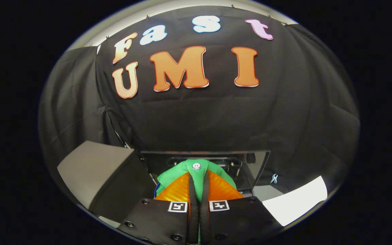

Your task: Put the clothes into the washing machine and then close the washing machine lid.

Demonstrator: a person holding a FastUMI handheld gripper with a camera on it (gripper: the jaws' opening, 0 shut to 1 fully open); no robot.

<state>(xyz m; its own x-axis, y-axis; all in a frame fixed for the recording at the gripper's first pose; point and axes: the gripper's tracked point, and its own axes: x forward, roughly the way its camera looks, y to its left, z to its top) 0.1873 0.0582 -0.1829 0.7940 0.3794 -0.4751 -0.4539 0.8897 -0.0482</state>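
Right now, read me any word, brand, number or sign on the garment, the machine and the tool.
Green garment: no text, just a plain button.
Washing machine: nothing readable on the part in sight.
Tool, shut on the garment: two square black-and-white markers, patterns rather than words.

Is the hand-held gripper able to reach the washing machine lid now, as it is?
Probably not yet: the hand-held gripper is shut on the green garment, so its fingers are occupied. The raised washing machine lid stands just beyond them, with nothing else between.
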